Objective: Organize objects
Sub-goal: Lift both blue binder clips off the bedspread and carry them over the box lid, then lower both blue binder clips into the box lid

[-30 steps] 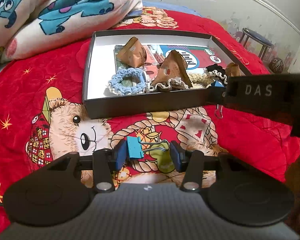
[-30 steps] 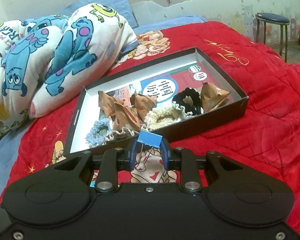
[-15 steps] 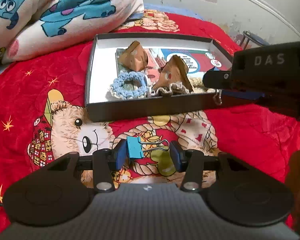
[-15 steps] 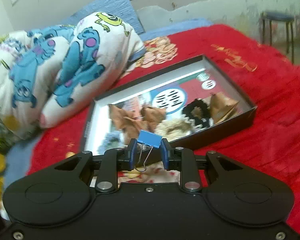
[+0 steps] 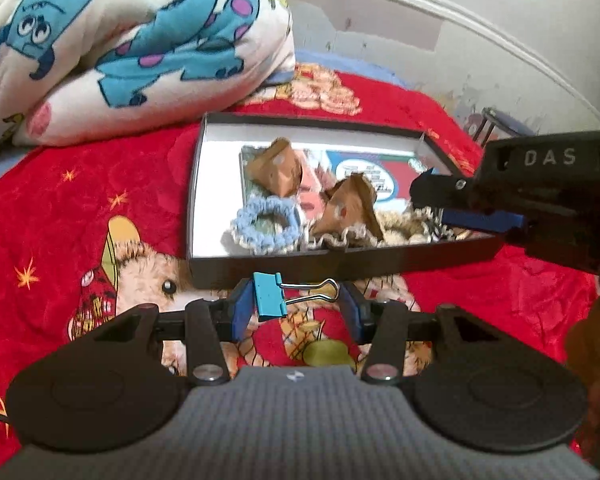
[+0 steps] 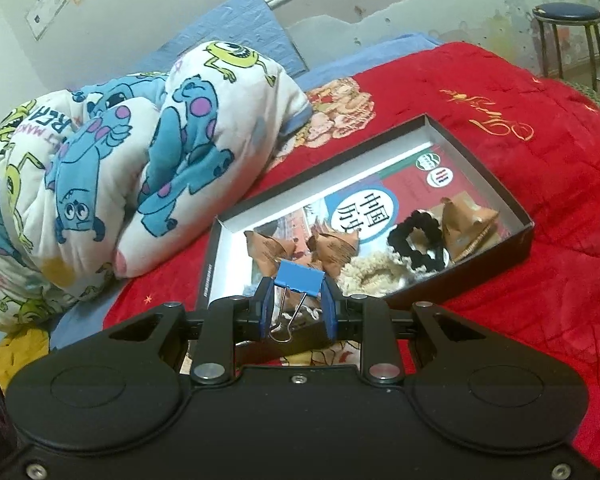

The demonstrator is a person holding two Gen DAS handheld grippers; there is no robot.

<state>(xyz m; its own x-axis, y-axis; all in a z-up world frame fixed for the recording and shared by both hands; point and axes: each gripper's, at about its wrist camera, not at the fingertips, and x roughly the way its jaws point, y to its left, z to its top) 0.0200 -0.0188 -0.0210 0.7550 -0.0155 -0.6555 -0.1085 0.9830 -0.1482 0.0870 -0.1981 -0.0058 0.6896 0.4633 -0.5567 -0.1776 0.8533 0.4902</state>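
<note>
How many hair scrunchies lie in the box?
3: a blue scrunchie at the near left, a cream scrunchie in the middle, and a black scrunchie to the right. Others may hide behind the gripper.

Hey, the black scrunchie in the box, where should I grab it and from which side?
Grip the black scrunchie across its band on the side nearest the cream scrunchie, coming from above. It lies flat as an open ring, so one finger can drop into the hole; the brown folded packet crowds its far side.
</note>
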